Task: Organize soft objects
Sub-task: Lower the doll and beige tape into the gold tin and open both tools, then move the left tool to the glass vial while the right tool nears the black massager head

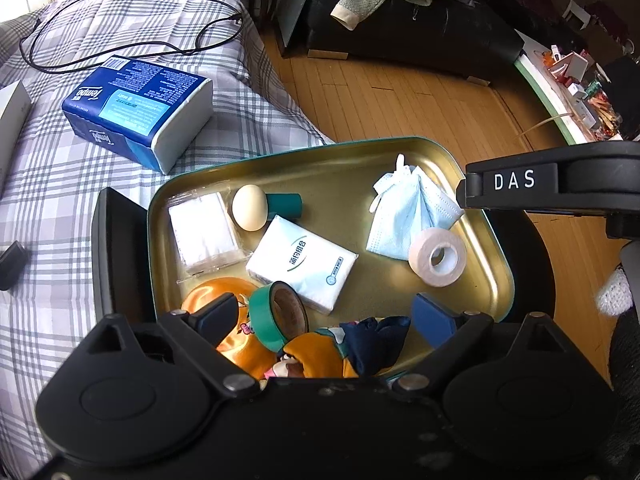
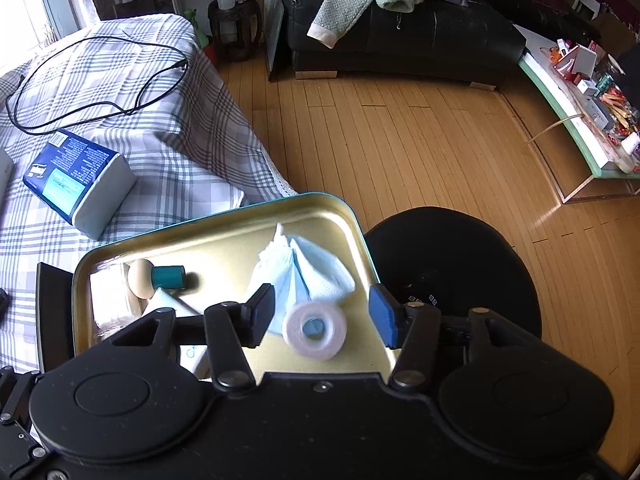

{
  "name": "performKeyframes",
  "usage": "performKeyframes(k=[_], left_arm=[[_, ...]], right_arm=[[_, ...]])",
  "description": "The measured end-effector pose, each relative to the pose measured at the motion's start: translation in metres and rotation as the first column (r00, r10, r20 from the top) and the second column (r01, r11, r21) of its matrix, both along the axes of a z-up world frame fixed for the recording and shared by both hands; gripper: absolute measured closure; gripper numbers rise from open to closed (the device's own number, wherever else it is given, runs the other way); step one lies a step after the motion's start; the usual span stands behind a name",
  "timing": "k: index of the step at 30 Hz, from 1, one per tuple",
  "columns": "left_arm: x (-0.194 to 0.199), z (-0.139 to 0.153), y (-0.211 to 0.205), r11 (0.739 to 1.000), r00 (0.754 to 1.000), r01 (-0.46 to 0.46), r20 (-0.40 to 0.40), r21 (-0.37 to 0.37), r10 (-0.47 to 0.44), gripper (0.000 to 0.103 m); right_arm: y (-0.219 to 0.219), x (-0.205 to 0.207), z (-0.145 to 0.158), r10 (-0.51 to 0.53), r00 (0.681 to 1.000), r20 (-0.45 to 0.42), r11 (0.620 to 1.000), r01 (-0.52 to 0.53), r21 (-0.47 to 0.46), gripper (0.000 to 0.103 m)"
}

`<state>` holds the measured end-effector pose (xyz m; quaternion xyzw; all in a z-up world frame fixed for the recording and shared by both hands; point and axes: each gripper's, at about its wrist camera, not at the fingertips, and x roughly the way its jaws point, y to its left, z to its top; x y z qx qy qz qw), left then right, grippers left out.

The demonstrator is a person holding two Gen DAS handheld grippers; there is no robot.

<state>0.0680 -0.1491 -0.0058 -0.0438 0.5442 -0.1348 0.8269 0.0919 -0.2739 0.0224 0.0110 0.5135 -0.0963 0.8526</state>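
A gold tin tray [image 1: 332,160] holds a blue face mask [image 1: 404,212], a white tape roll [image 1: 438,258], a tissue pack [image 1: 304,264], a clear-wrapped white pad [image 1: 204,232], an egg-shaped sponge on a teal stand [image 1: 250,208], green tape [image 1: 276,316] and orange and navy soft toys [image 1: 320,352]. My left gripper [image 1: 326,316] is open above the tray's near end, over the toys. My right gripper [image 2: 324,316] is open above the white tape roll [image 2: 314,330] and mask [image 2: 304,268]; its body shows at the right of the left wrist view [image 1: 552,180].
The tray [image 2: 224,220] sits at the edge of a plaid-covered bed [image 1: 60,184] beside a black round stool [image 2: 452,264]. A blue Tempo tissue pack [image 1: 136,108] and a black cable [image 1: 132,24] lie on the bed. Wooden floor, black sofa and a cluttered glass table lie beyond.
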Motion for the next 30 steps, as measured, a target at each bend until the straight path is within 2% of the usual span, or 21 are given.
performKeyframes(k=[13, 19, 30], left_arm=[[-0.003, -0.003, 0.012, 0.999, 0.999, -0.032, -0.011, 0.005, 0.032, 0.008], [-0.007, 0.001, 0.024, 0.998, 0.998, -0.057, -0.002, 0.011, 0.057, 0.008], [-0.011, 0.008, 0.079, 0.987, 0.987, -0.158, 0.026, 0.021, 0.157, 0.006]], right_arm=[[0.000, -0.001, 0.001, 0.002, 1.000, 0.002, 1.000, -0.002, 0.012, 0.048], [0.005, 0.000, -0.001, 0.017, 1.000, -0.004, 1.000, -0.017, -0.020, 0.048], [0.019, 0.001, -0.002, 0.040, 0.999, -0.014, 0.996, -0.041, -0.083, 0.048]])
